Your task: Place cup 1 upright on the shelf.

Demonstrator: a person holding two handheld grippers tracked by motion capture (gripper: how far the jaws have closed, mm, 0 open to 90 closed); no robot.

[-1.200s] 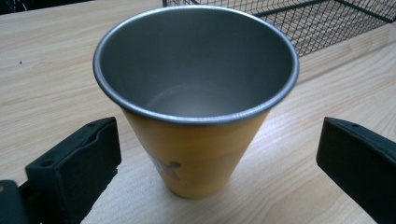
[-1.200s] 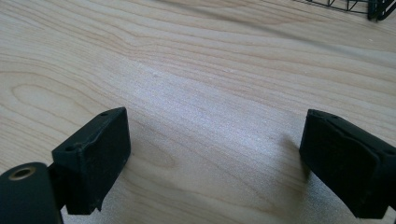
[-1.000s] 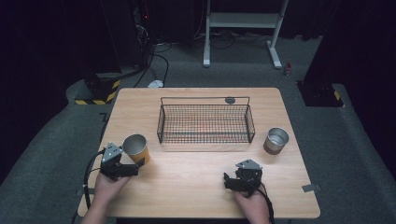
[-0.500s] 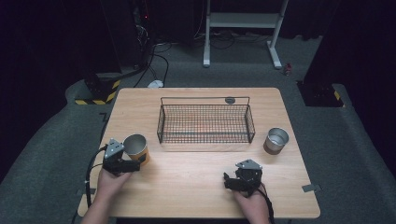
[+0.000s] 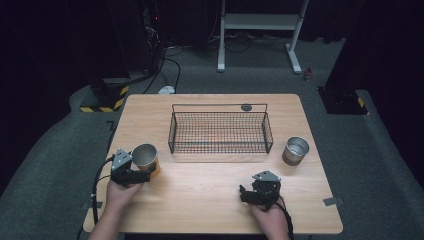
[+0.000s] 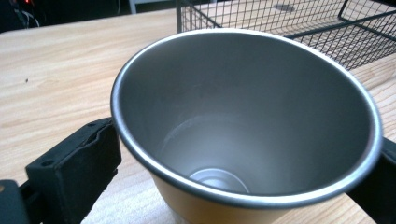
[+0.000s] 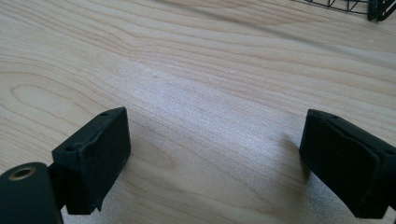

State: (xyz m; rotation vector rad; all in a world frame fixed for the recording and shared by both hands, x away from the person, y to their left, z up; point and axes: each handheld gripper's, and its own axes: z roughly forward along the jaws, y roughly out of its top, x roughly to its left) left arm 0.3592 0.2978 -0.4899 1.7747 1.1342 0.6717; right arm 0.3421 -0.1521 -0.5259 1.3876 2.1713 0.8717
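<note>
Your left gripper (image 5: pixel 142 176) has moved closer and its jaws now stand on both sides of the yellow cup (image 5: pixel 145 158), near the table's (image 5: pixel 210 200) left edge; whether they already press it, I cannot tell. Your right gripper (image 5: pixel 245 196) waits wide open, near the front edge.

Left gripper (image 5: pixel 144 175) at the table's front-left corner, held in the left hand (image 5: pixel 118 192), jaws spread wide, right gripper (image 5: pixel 241 194) near the front edge, held in the right hand (image 5: pixel 267 212), jaws wide apart, forearms entering from below.
</note>
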